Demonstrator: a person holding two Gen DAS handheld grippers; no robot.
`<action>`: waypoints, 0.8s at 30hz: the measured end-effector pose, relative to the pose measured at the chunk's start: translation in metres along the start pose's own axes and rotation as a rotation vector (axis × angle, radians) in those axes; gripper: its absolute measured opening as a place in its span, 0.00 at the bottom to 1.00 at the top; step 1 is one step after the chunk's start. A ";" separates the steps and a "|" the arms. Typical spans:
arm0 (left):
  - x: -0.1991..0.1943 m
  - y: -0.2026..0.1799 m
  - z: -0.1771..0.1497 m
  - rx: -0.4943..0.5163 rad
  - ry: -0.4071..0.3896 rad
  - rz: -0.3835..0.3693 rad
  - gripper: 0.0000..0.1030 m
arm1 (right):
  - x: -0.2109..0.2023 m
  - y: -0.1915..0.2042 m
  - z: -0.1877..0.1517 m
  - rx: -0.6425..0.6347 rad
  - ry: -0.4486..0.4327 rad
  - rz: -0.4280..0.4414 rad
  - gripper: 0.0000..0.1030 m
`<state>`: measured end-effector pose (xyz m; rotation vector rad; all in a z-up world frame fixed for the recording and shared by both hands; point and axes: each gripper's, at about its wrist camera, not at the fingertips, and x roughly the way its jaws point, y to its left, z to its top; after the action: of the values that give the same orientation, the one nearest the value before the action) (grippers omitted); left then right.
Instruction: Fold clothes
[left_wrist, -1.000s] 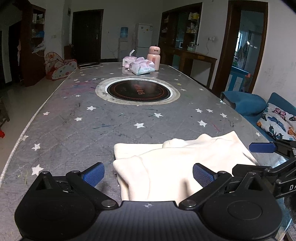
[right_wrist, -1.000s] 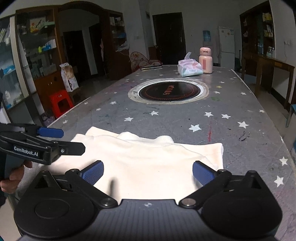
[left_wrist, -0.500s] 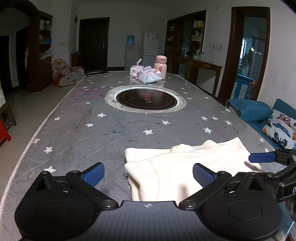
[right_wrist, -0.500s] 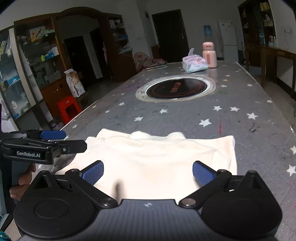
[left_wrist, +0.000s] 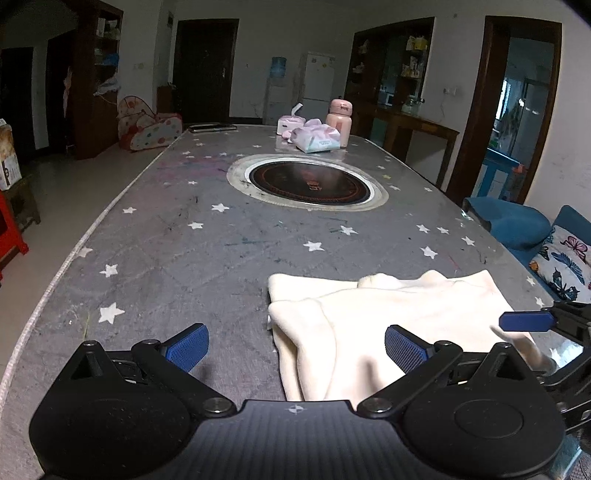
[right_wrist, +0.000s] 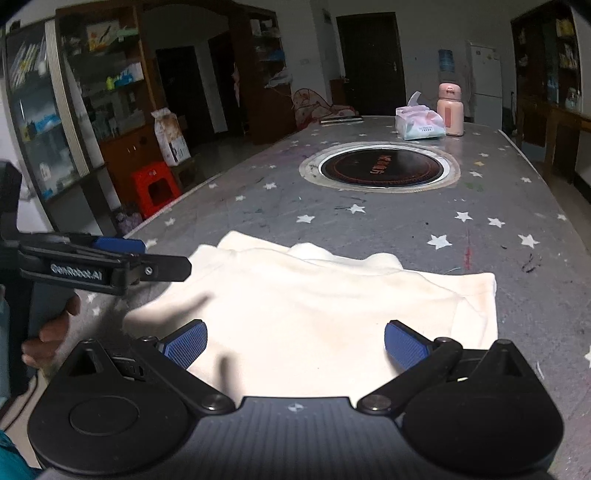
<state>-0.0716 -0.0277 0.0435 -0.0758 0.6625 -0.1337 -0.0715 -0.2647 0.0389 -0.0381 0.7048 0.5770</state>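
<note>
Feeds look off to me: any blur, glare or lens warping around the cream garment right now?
Left wrist view: fisheye bends the table edge and door frames; the cream garment is sharp, with a smeared patch near its right edge. Right wrist view: soft blurred shadows cross the garment; window glare shines off the far tabletop; the room is dim.
</note>
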 end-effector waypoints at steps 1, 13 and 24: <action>-0.001 -0.001 -0.001 0.008 -0.001 0.000 1.00 | 0.002 0.001 -0.001 -0.001 0.009 -0.002 1.00; 0.001 -0.002 -0.010 0.027 0.029 -0.010 1.00 | 0.000 0.004 -0.007 -0.052 0.013 -0.042 1.00; 0.004 -0.001 -0.029 0.037 0.079 -0.022 1.00 | 0.008 0.016 -0.013 -0.188 0.059 -0.082 1.00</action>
<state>-0.0869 -0.0305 0.0186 -0.0430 0.7382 -0.1711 -0.0826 -0.2502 0.0267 -0.2590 0.7015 0.5640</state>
